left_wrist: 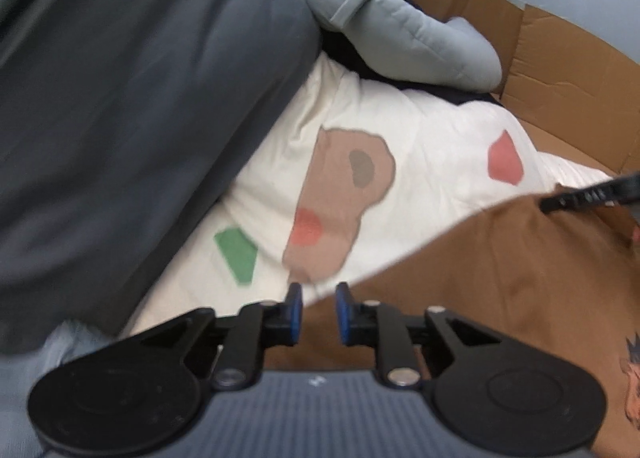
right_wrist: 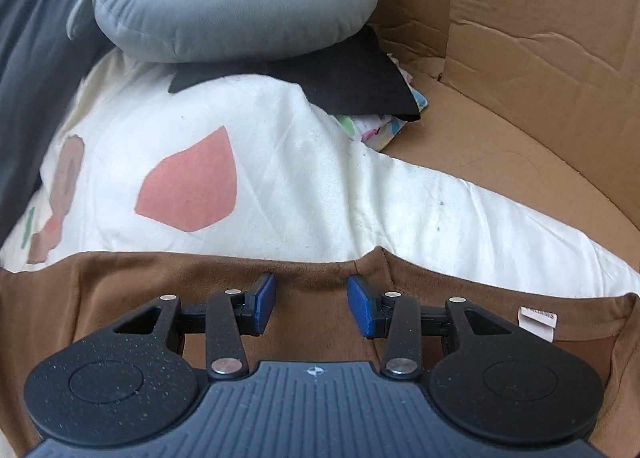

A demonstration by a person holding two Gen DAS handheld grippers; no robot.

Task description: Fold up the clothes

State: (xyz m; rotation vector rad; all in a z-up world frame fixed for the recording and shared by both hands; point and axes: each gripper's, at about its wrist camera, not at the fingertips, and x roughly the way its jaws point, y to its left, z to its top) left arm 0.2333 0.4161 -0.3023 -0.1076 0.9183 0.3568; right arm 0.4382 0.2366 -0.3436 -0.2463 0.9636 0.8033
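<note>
While both tongs (left_wrist: pixel 318 312) (right_wrist: pixel 311 304) gape empty: one brown shirt (right_wrist: pixel 120 298), one white blanket (right_wrist: pixel 300 185), one grey pillow (right_wrist: pixel 224 13).

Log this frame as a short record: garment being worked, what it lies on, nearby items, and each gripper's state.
garment: brown shirt, spread flat, white tag near its edge
under it: white blanket with coloured patches
nearby: grey neck pillow on a black cloth; cardboard box behind
left gripper: over the shirt's edge, jaws apart with nothing gripped
right gripper: over the shirt's edge, jaws apart with nothing between them
fold: not yet begun
</note>
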